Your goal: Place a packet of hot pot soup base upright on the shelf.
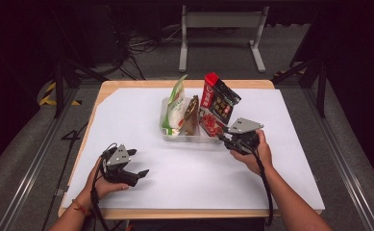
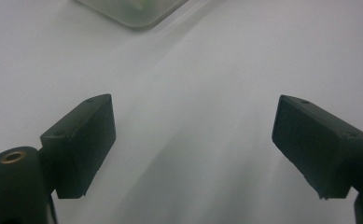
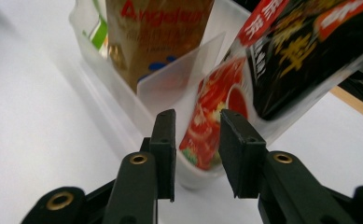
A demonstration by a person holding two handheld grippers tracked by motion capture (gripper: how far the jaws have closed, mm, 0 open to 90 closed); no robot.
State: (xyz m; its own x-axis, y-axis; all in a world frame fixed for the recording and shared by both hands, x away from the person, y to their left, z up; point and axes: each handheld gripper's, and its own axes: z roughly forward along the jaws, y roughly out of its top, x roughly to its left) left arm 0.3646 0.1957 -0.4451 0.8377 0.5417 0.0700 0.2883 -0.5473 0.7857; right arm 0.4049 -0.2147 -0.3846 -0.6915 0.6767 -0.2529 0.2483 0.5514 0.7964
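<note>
1. Jaws of the right gripper [image 3: 195, 140] stand a narrow gap apart at the near right corner of a clear plastic bin [image 3: 123, 119], with the lower edge of a red packet [image 3: 209, 121] showing between them; whether the pads press the packet cannot be told from the right gripper view.
2. Seen from the high view, the right gripper [image 1: 228, 140] sits at the bin's [image 1: 194, 138] right front corner, held by the person's right hand [image 1: 256, 154], its grey plate tilted upward and its cable trailing back along the forearm.
3. The red packet [image 1: 212, 124] leans in the right end of the bin, and a black-and-red packet [image 1: 220, 98] rises above it, tilted to the right and overhanging the bin wall.
4. In the right gripper view the black-and-red packet [image 3: 305, 51] hangs over the red one, while a brown packet [image 3: 158, 35] stands behind a clear divider in the next compartment.
5. Left of the brown packet [image 1: 191, 115] in the high view, a white-and-green packet [image 1: 176, 106] stands upright at the bin's left end.
6. The left gripper [image 1: 139, 174] rests well apart from the bin, low over the white table cover [image 1: 184, 178] near the table's front left, held in the person's left hand [image 1: 103, 180].
7. Its jaws are spread wide in the left gripper view, with nothing between them but the white cover [image 2: 193, 116]; a corner of the bin [image 2: 132, 11] shows at the top edge.
</note>
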